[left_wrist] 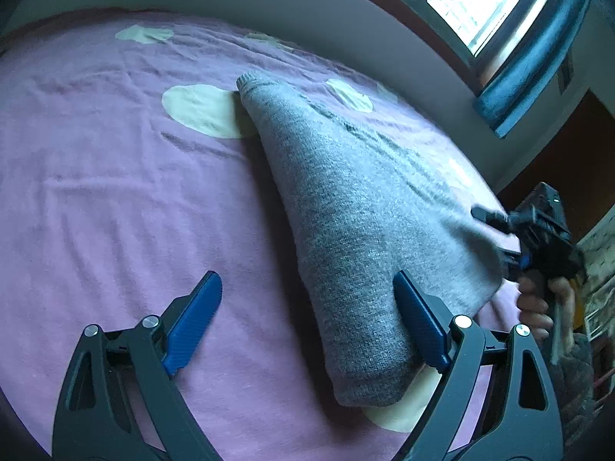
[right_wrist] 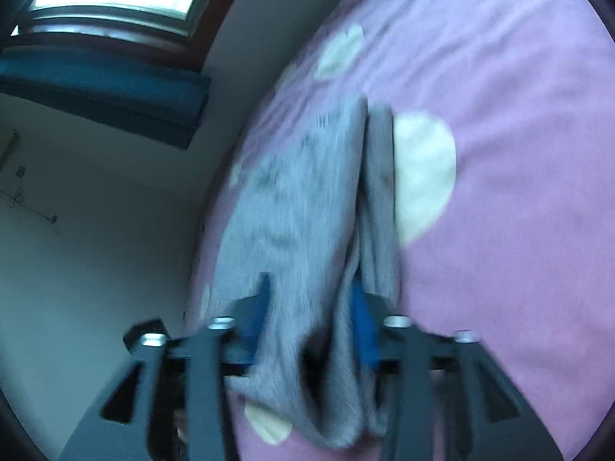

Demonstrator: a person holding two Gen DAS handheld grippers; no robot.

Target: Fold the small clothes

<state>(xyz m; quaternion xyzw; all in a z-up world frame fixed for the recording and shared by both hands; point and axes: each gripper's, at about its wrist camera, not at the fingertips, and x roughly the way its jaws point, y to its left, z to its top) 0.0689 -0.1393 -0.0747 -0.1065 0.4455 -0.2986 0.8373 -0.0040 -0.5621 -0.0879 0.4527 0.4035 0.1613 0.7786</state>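
A grey knit garment point(left_wrist: 346, 199) lies folded into a long wedge on the purple bed sheet point(left_wrist: 115, 192). My left gripper point(left_wrist: 307, 315) stands wide open over its near end. Its right pad point(left_wrist: 419, 319) rests against the cloth and its left pad point(left_wrist: 196, 319) is over bare sheet. My right gripper point(left_wrist: 497, 236), held by a hand point(left_wrist: 538, 307), is at the garment's right corner. In the blurred right wrist view the garment point(right_wrist: 292, 199) runs between the fingers of the right gripper point(right_wrist: 309, 311). The jaws stand partly apart, with loose bunched cloth between the blue pads.
The sheet point(right_wrist: 519, 153) carries cream dots point(left_wrist: 200, 109). The bed's edge curves along a pale wall point(right_wrist: 96, 192). A bright window point(left_wrist: 480, 0) with a blue curtain point(left_wrist: 530, 69) sits beyond the bed.
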